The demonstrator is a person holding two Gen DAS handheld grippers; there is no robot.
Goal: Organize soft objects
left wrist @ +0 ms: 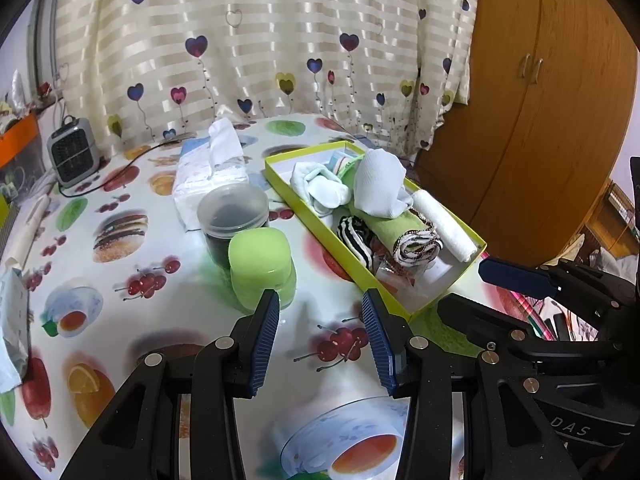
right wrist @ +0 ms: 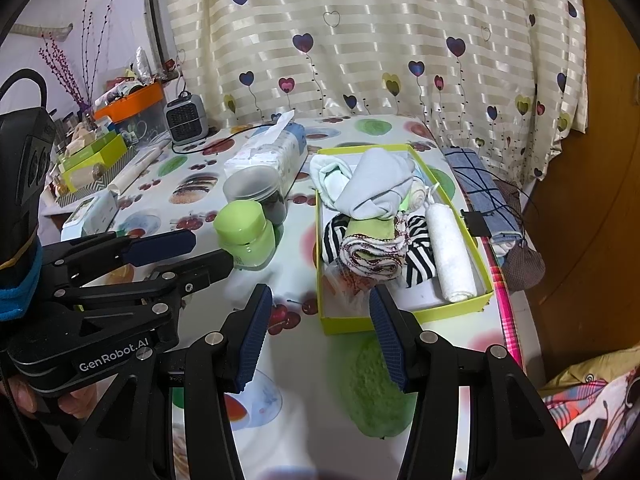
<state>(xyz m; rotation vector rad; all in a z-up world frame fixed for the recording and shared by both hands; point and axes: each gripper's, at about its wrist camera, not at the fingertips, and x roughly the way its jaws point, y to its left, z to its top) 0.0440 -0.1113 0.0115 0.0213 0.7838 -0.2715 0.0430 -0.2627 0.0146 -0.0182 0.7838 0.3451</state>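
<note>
A yellow-green box (left wrist: 472, 258) (right wrist: 404, 316) on the fruit-print table holds soft things: white socks (left wrist: 380, 184) (right wrist: 372, 192), a rolled green cloth (left wrist: 404, 236) (right wrist: 368, 248), a black-and-white striped piece (left wrist: 354, 236) (right wrist: 420, 264) and a rolled white towel (left wrist: 444, 224) (right wrist: 450, 252). My left gripper (left wrist: 320, 336) is open and empty, hovering above the table just left of the box's near corner. My right gripper (right wrist: 318, 336) is open and empty in front of the box's near wall. The right gripper also shows at the right of the left wrist view (left wrist: 516, 276).
A green-lidded jar (left wrist: 262, 268) (right wrist: 246, 236), a clear-lidded dark jar (left wrist: 232, 216) (right wrist: 256, 192) and a tissue pack (left wrist: 212, 176) (right wrist: 268, 156) stand left of the box. A small heater (left wrist: 72, 152) (right wrist: 186, 116) sits at the back. Folded checked cloth (right wrist: 480, 192) lies right of the box.
</note>
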